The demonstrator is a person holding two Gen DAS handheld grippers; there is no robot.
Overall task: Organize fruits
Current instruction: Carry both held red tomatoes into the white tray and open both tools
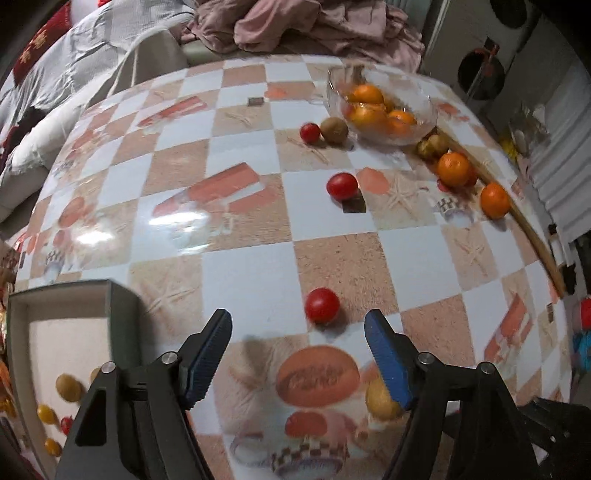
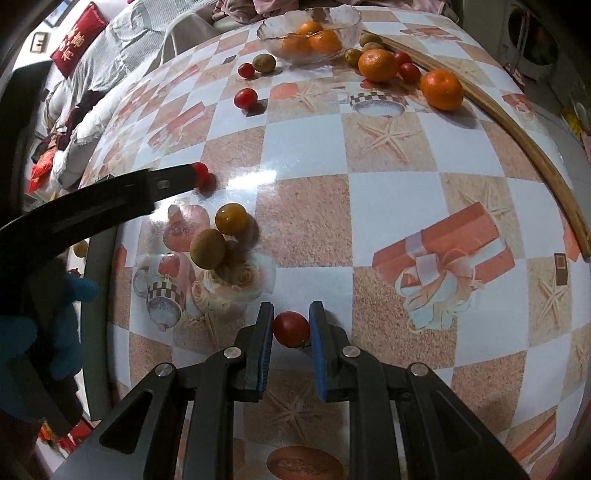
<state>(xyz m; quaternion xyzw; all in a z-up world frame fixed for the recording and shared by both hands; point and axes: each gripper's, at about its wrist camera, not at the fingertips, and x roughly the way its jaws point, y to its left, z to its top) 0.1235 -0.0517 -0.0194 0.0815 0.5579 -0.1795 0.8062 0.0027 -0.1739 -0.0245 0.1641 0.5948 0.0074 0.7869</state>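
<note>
My left gripper (image 1: 298, 325) is open, with a red cherry tomato (image 1: 322, 305) on the table just ahead between its fingertips. My right gripper (image 2: 291, 325) is shut on a red cherry tomato (image 2: 291, 328), low over the table. In the right wrist view the left gripper's finger (image 2: 110, 199) reaches to a tomato (image 2: 202, 176). A glass bowl (image 1: 428, 110) of oranges (image 1: 369, 116) stands at the far side and also shows in the right wrist view (image 2: 351, 18). A grey tray (image 1: 110, 295) with small fruits is at the lower left.
Loose on the checkered table: cherry tomatoes (image 1: 342, 185), a kiwi (image 1: 334, 130), two oranges (image 1: 453, 169), a yellow fruit and a kiwi (image 2: 207, 248) near the tray. A wooden hoop (image 2: 535, 147) curves along the right edge. Bedding and clothes lie beyond the table.
</note>
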